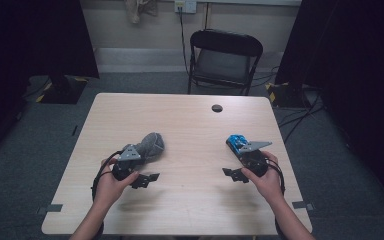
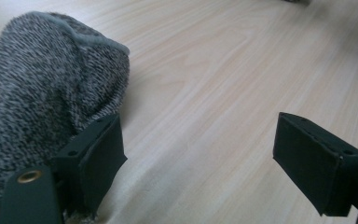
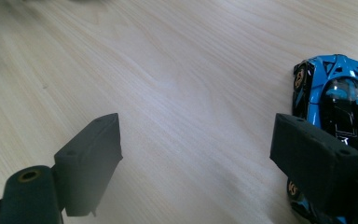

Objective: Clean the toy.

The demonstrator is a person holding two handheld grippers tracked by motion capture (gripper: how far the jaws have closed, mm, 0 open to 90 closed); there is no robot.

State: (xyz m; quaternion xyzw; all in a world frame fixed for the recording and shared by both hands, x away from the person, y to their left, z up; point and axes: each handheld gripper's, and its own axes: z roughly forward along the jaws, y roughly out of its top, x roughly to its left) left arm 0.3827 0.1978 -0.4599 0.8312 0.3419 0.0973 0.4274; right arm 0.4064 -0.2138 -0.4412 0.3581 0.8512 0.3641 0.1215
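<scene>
High view: each hand holds a gripper low over the pale wood-grain table (image 1: 190, 125). The left gripper (image 1: 147, 178) is spread wide and holds nothing; in the left gripper view one jaw sits against a rumpled grey knitted sock (image 2: 42, 93), the other well apart over bare wood. The right gripper (image 1: 231, 173) is likewise spread wide and empty; in the right gripper view a glossy blue-and-black toy sports car (image 3: 340, 98) lies just beside and partly behind one jaw.
</scene>
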